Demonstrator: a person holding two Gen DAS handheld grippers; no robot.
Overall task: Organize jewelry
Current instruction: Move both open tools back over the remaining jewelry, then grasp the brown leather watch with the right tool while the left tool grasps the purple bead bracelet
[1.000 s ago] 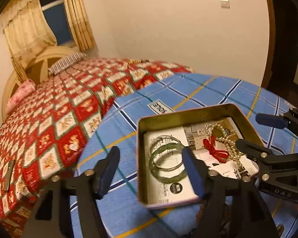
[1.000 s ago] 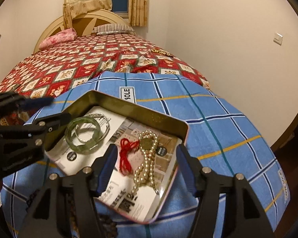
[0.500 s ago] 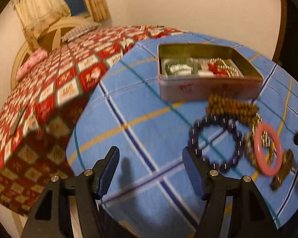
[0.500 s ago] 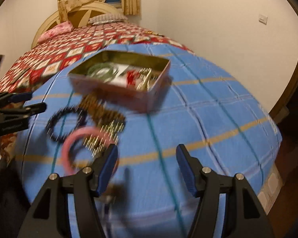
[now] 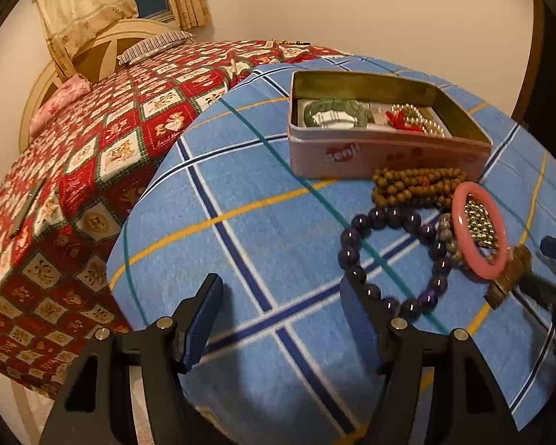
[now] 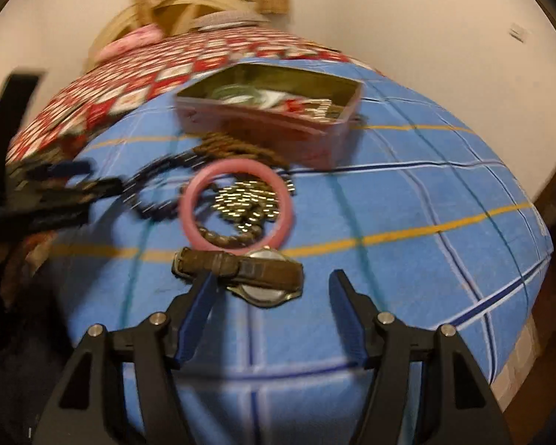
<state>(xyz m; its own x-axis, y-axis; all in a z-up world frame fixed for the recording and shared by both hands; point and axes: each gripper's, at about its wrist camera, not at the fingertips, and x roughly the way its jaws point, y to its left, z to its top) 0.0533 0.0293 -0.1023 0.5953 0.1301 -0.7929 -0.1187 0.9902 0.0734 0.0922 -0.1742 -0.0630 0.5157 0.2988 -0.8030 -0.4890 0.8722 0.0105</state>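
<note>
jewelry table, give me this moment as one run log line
left tongs open, empty, near purple bracelet | right tongs open, over watch | pink bangle loose on table | tin holds green bangle

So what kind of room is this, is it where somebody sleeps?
Most likely a bedroom. There is a bed with a red patchwork quilt, a striped pillow against a curved headboard, and curtains over a dark window behind it.
</note>
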